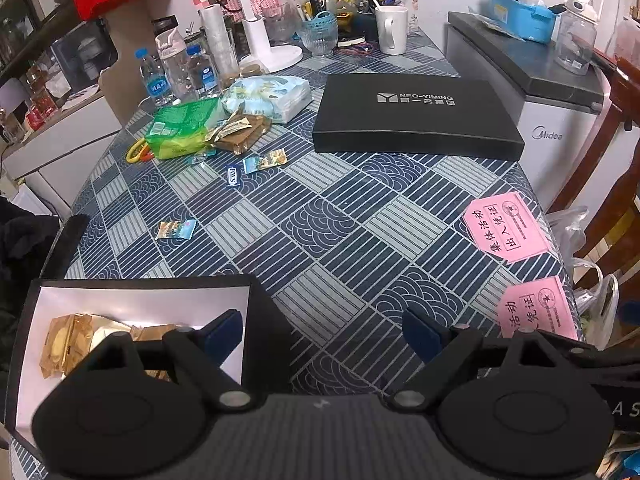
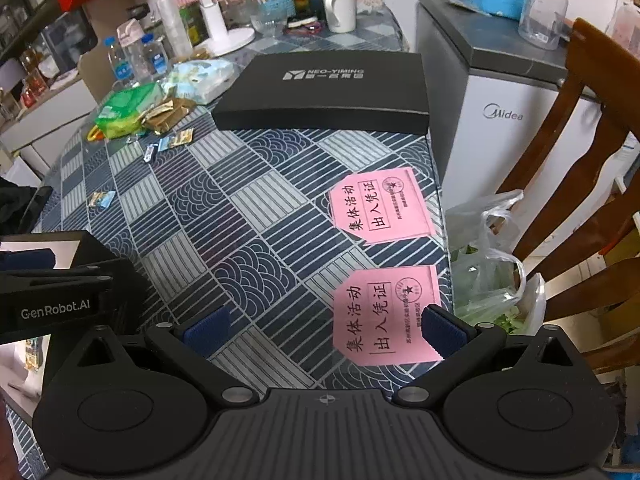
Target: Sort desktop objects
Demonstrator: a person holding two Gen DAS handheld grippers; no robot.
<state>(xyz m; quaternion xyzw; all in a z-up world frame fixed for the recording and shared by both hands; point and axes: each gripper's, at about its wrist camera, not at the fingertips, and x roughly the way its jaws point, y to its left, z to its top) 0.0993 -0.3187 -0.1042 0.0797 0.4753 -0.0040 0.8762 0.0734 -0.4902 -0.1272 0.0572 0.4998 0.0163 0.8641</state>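
While the left wrist view looks across the desk, the left gripper is seen with its blue-padded fingers spread wide and holding nothing. At the desk's near left corner an open black box with a white lining is found, and gold-wrapped packets lie inside it, partly hidden by the left finger. A closed black lid or case with a printed logo is set toward the far right edge. Near the far left edge a green snack bag, a pale blue packet and brown sachets are heaped together, touching one another. Two small sweets are scattered just in front of the heap, and another small wrapped sweet lies alone nearer the left edge. Two pink paper slips are laid along the right edge.

From the right wrist view, the right gripper is shown with fingers likewise parted and empty, its right finger hovering over the nearer pink slip. The second slip lies just beyond it. The left gripper's body is seen at the left, over the open box. Beyond the desk's right edge a white appliance and a wooden chair are visible.
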